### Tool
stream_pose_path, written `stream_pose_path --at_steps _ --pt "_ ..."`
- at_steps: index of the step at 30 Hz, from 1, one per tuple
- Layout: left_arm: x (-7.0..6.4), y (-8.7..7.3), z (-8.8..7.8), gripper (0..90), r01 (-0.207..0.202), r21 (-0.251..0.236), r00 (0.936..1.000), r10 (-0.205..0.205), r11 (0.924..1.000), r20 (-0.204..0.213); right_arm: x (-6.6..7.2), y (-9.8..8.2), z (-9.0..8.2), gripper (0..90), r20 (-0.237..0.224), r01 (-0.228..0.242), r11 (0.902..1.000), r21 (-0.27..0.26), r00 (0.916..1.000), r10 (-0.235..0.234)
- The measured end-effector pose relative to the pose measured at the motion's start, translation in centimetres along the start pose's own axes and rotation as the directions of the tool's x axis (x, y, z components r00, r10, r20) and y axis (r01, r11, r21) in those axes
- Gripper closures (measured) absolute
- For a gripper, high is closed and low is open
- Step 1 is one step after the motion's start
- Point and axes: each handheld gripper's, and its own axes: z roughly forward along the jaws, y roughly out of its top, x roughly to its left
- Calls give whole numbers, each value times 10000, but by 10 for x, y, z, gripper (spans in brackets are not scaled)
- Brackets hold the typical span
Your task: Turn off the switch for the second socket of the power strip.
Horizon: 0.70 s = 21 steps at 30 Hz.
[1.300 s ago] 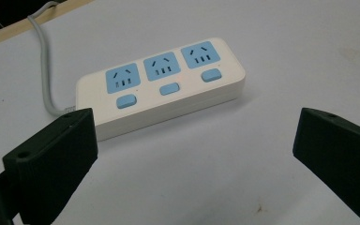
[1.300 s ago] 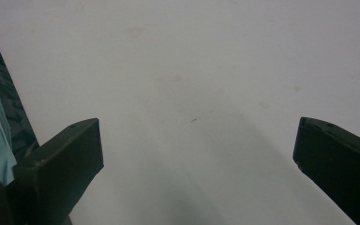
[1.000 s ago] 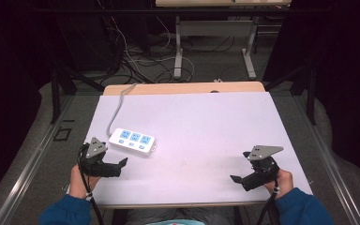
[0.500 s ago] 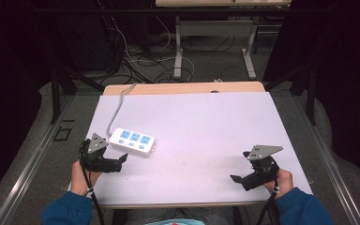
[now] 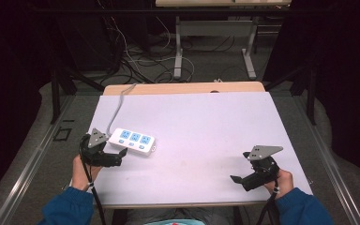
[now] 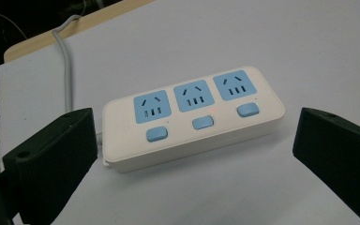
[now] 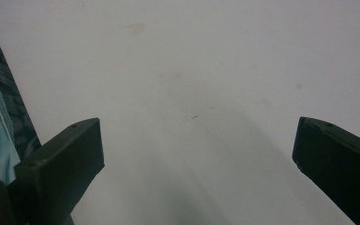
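We are holding the L gripper [image 5: 117,157] nearer the white power strip [image 5: 132,141] than 1 s ago; jaws are standing wide, framing the strip w/o touching. The strip is lying flat at the table's [image 5: 206,122] left-front, grey cable [image 5: 115,107] running to the far edge. The R gripper [image 5: 238,179] is staying put, jaws wide, holding nothing.

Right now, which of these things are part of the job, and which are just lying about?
In the job:
power strip, white with three blue sockets
left tool, open, right beside the strip
strip's grey cable

Lying about:
right tool, open over bare table
cables on the floor
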Motion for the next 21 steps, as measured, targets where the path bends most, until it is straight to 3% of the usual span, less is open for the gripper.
stream_pose_path --at_steps 16,21 --pt "6 8 15 2 9 109 9999 -8 9999 -152 -1 0 0 16 -77 105 9999 128 9999 -104" --pt "7 9 18 2 176 82 9996 -174 9998 -224 0 0 1 16 -8 80 10000 4 10000 -80"
